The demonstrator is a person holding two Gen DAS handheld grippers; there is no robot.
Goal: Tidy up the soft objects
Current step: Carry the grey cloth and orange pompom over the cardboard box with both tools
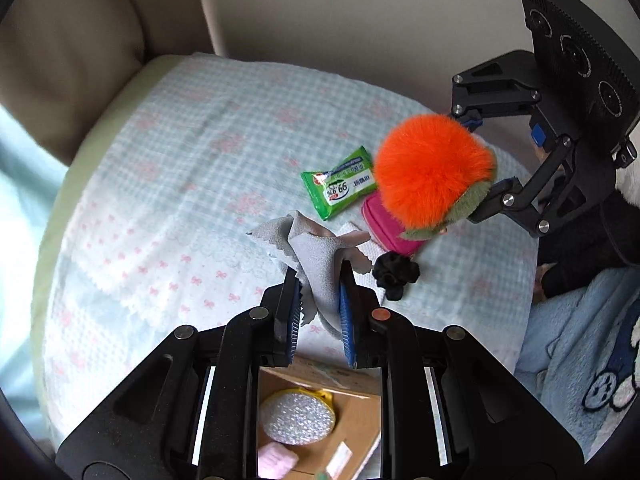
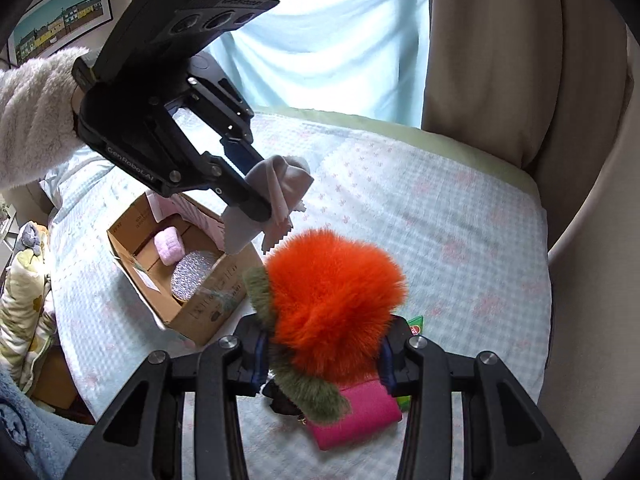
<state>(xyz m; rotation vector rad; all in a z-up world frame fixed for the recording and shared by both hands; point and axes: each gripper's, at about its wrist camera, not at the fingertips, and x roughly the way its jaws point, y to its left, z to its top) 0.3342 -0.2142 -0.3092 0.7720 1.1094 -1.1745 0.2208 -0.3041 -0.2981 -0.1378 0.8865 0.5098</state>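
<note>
Grey cloth (image 1: 320, 268) is pinched in the left tool (image 1: 320, 300) at lower centre, while the right tool (image 2: 324, 356) squeezes the orange pompom (image 2: 336, 300), mid-frame above the bed (image 2: 460, 240).

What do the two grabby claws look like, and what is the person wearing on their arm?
Both grippers, left gripper and right gripper, are black metal linkages with silver bolts and blue finger pads. White "GenRobot.AI" lettering marks the left one. The sleeve is fluffy cream fleece.
</note>
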